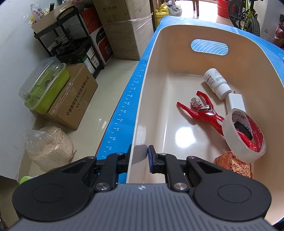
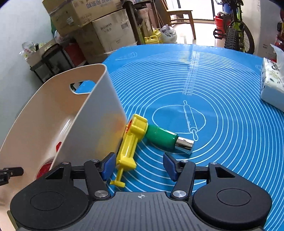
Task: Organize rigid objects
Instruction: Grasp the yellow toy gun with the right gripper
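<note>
Ahead of your left tool (image 1: pixel 139 154): cream bin (image 1: pixel 159 53), smooth glossy plastic, its floor throwing glare. In it, to the right of that tool: a shiny red plastic figure (image 1: pixel 204 112), a matt white plastic bottle (image 1: pixel 215 82), a paper-faced tape roll (image 1: pixel 245 136). Between your right tool's (image 2: pixel 139 166) blue pads lies a glossy yellow plastic toy (image 2: pixel 130 142). Just ahead of them a green plastic handle (image 2: pixel 160 137) ends in a mirror-bright metal cap (image 2: pixel 184 144). The surface carries a smooth blue mat (image 2: pixel 221 88).

light: bright, from far doorway (image 2: pixel 202 10) | glare: bin floor (image 1: pixel 182 136) ahead of fingers | edges: strongly bent, dark corners | focus: sharp
</note>
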